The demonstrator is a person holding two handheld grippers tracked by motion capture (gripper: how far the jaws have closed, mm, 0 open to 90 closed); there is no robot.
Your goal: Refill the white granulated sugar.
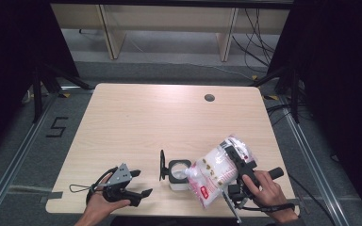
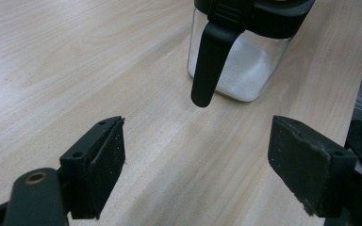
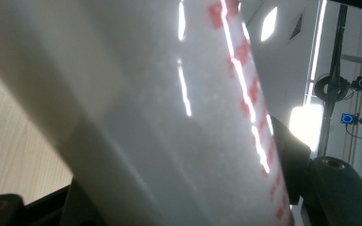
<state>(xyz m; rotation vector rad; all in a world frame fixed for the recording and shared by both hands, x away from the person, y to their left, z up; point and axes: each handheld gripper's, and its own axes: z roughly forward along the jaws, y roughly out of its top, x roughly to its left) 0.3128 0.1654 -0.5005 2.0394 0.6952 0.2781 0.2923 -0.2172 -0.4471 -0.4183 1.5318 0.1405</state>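
A clear jar (image 1: 179,176) with a black collar stands near the table's front edge, its black lid (image 1: 162,165) swung open to the left. My right gripper (image 1: 239,157) is shut on a plastic bag (image 1: 217,173) of white granules with red print, tilted so its lower end hangs over the jar's mouth. In the right gripper view the bag (image 3: 169,117) sits between the jaws. My left gripper (image 1: 142,183) rests open in the hand, left of the jar. In the left gripper view the open gripper (image 2: 198,136) faces the jar (image 2: 250,66), which holds white granules, and its black clasp (image 2: 209,61).
The light wooden table (image 1: 146,122) has a round cable hole (image 1: 209,98) at the back right. Grey floor with a taped mark (image 1: 57,127) lies to the left. Cables and dark stands line both sides.
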